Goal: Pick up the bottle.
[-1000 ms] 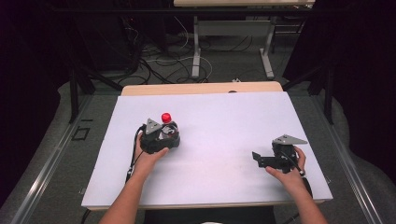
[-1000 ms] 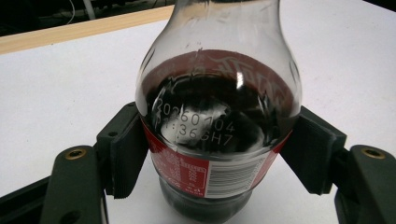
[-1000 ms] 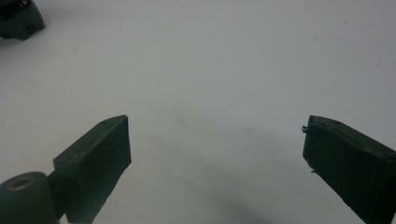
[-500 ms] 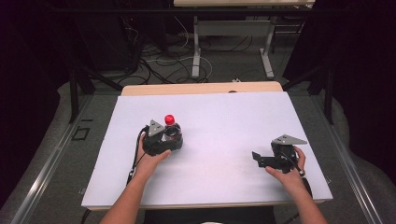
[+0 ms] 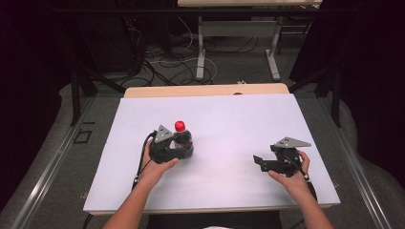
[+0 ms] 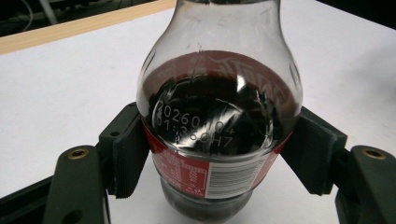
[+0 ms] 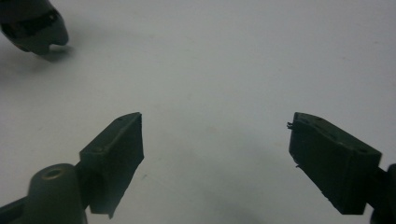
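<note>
On a white table (image 5: 229, 119), the left gripper (image 5: 184, 150) pinched a red-capped cola bottle (image 6: 219, 121) left of centre. The right gripper (image 7: 215, 154), well apart, had just been closing, its jaws spread around nothing.

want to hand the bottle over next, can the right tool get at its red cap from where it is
Probably yes. The right tool is open and empty, bare white table lies between it and the bottle, and the left tool grips the body, leaving the red cap exposed.

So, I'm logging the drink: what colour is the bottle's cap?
Red: the cap of the cola bottle shows best in the high view.
</note>
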The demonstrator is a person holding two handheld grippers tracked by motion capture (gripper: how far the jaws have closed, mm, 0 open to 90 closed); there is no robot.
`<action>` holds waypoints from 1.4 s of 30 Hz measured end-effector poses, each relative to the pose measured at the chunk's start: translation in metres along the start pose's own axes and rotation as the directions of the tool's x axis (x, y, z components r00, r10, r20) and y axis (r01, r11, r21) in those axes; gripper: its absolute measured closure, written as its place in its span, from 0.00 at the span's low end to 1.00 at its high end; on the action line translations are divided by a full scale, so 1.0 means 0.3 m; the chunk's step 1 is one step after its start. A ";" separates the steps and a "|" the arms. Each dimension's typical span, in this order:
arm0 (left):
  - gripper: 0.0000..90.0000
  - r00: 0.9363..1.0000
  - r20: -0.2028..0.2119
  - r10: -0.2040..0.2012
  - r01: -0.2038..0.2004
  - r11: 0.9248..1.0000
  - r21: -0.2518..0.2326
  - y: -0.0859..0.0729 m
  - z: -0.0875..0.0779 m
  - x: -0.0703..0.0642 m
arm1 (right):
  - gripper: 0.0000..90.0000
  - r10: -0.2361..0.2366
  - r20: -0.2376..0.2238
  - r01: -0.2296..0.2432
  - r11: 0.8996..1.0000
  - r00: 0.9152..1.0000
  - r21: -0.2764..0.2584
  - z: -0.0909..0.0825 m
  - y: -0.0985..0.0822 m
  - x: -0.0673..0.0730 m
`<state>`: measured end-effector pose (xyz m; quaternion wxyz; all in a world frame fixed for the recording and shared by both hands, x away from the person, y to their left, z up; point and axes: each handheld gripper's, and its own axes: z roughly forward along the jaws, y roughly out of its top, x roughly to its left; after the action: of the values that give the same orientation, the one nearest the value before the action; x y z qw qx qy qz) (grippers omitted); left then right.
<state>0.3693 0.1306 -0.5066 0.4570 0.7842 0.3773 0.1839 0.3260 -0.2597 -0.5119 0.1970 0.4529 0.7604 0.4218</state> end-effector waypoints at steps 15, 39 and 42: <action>0.34 0.991 0.107 0.075 -0.078 0.997 0.025 0.024 -0.022 -0.147 | 0.39 -0.109 -0.149 0.098 0.992 0.983 -0.074 -0.045 0.127 0.167; 0.34 0.971 0.189 0.147 -0.152 0.988 0.013 0.023 -0.022 -0.271 | 0.47 -0.251 -0.292 0.202 0.961 0.923 -0.188 -0.064 0.290 0.337; 0.34 0.971 0.190 0.147 -0.152 0.988 0.013 0.020 -0.020 -0.280 | 0.48 -0.254 -0.290 0.206 0.960 0.923 -0.188 -0.067 0.287 0.343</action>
<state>0.3136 0.0684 -0.4937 0.4647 0.8304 0.2749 0.1374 0.3046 -0.1610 -0.4213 0.1574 0.2715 0.7949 0.5193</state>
